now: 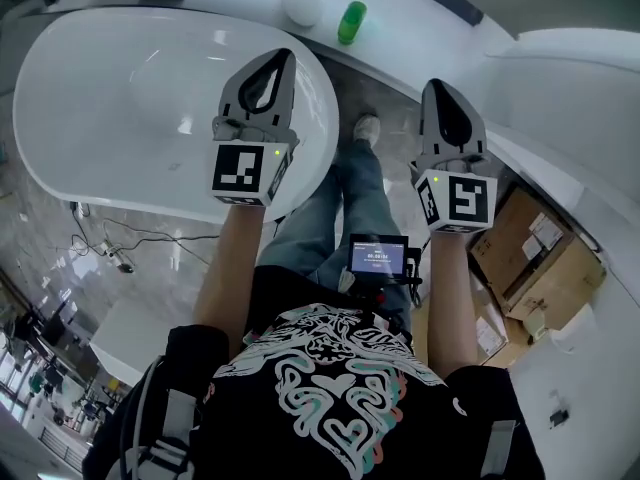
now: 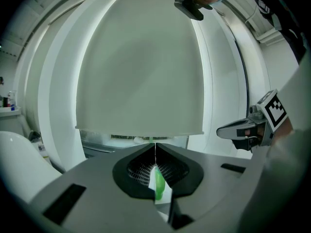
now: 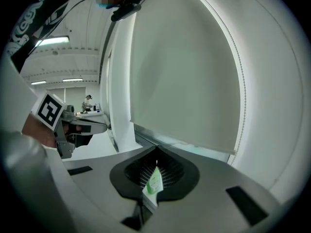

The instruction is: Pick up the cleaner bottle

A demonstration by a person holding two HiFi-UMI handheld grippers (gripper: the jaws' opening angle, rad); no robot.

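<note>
The cleaner bottle (image 1: 352,21) is small and bright green. It sits on a curved white bench (image 1: 405,23), just beside a white ball (image 1: 301,6) and well apart from both tongs. The left tongs (image 1: 287,58) and right tongs (image 1: 432,87) are closed together and hold nothing. A glossy white oval tub (image 1: 120,88) lies below the left tongs. Cardboard boxes (image 1: 530,253) stand on the marble floor (image 1: 375,93) at right.

We wear a black short-sleeved T-shirt (image 1: 330,398) printed with white, teal and pink swirls, blue jeans (image 1: 345,203), a pale shoe (image 1: 366,128), grey shoulder straps (image 1: 178,418) and a small black screen device (image 1: 378,256).
</note>
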